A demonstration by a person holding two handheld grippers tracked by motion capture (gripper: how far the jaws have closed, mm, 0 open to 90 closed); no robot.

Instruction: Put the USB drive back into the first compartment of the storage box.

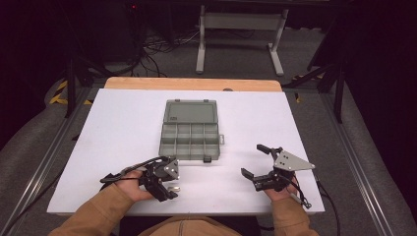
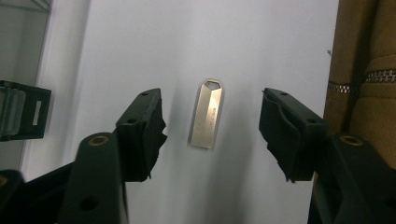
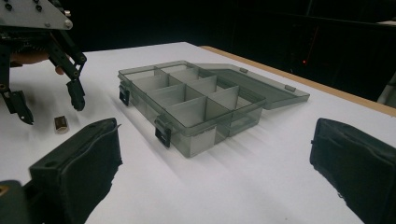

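Left gripper view: the metal USB stick (image 2: 207, 114) is seen lying flat on the white table (image 2: 261, 42), squarely between the two black jaws.
Left gripper (image 1: 169, 189): held part open, pointed down over the stick; a clear gap is kept on each side and neither pad (image 2: 152, 133) is pressed on it. Nothing is gripped.
USB stick: placed just in front of the organiser box (image 1: 190, 130), off its near left corner and closest to the table's near edge; it is spotted in the high view as a small bright piece (image 1: 173, 188) under the left gripper, and in the right gripper view (image 3: 60, 124) below that gripper's jaw tips.
Right gripper (image 1: 256, 161): held wide open and empty, to the right of the box, just clear of its near right corner.
Organiser box: grey, see-through, lid laid fully back on the far side, compartments divided in rows, two dark latches shown on the near wall (image 3: 163, 132).
Sleeves: tan fabric with a zip (image 2: 369, 77) is glimpsed beside the left jaws.
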